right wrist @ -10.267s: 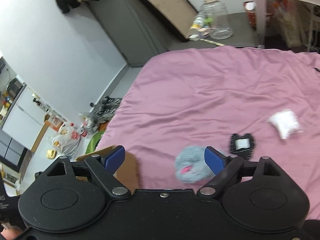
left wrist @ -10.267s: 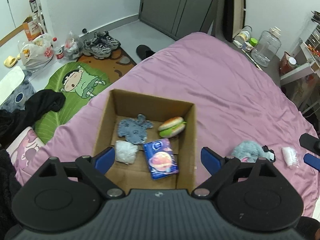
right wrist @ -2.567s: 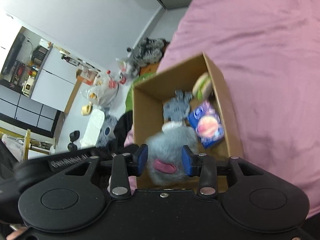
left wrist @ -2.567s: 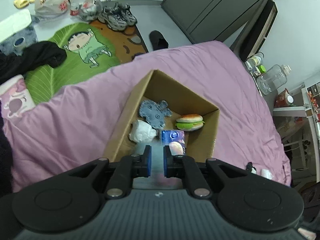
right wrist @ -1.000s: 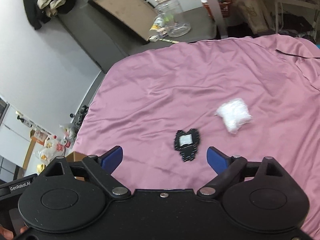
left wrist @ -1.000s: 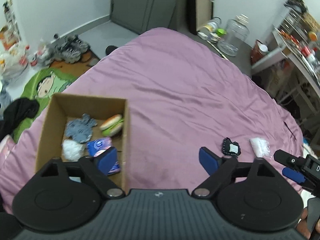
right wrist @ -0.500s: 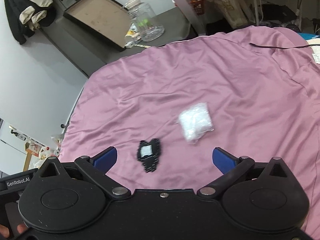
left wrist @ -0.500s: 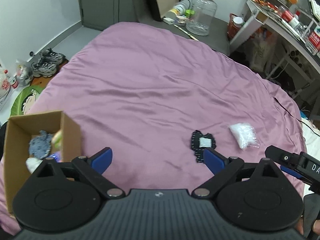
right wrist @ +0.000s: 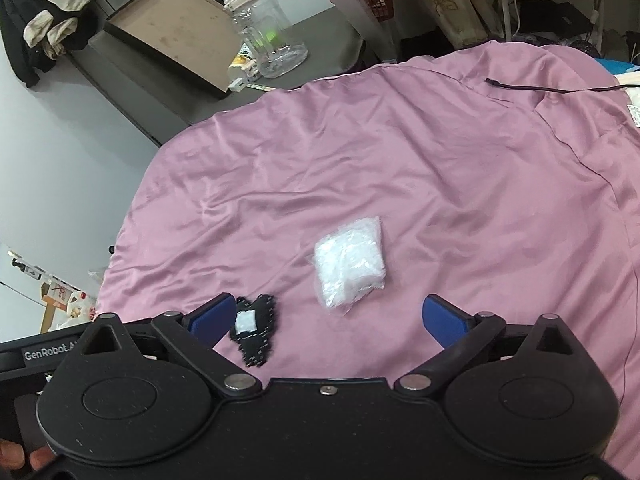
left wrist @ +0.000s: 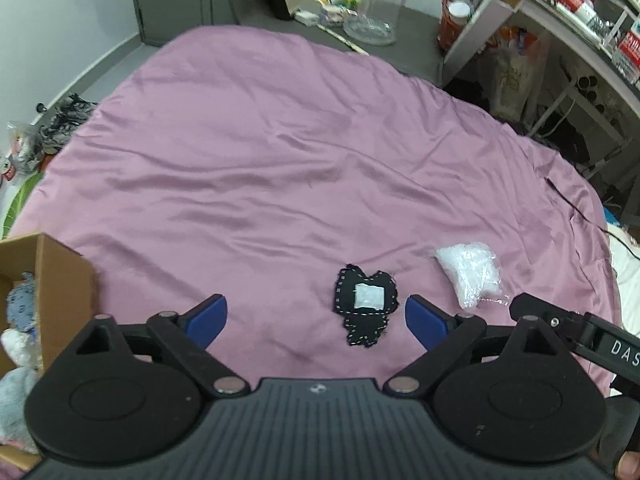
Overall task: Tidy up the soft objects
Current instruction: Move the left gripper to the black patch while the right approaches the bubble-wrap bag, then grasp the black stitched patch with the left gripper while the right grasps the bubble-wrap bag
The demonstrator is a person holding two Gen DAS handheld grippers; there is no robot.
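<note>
A black stitched fabric patch with a white label [left wrist: 365,308] lies on the pink bedspread [left wrist: 260,152], between the open fingers of my left gripper [left wrist: 316,320]. A white stuffing bag [left wrist: 470,272] lies to its right. In the right wrist view the bag [right wrist: 349,266] lies just ahead of my open, empty right gripper [right wrist: 328,322], and the patch [right wrist: 254,330] sits by its left finger. The cardboard box [left wrist: 60,276] stands at the far left of the left wrist view, with soft toys partly visible inside.
The right gripper's body [left wrist: 580,344] shows at the right edge of the left wrist view. A clear water jug [right wrist: 268,36] and small items stand on the floor beyond the bed. A desk with clutter [left wrist: 560,8] is at the right. A black cable [right wrist: 552,88] lies on the bedspread.
Both grippers have swung right, away from the box and toward the patch and the bag. The grey plush the right gripper held 2.6 s ago is gone from its open jaws.
</note>
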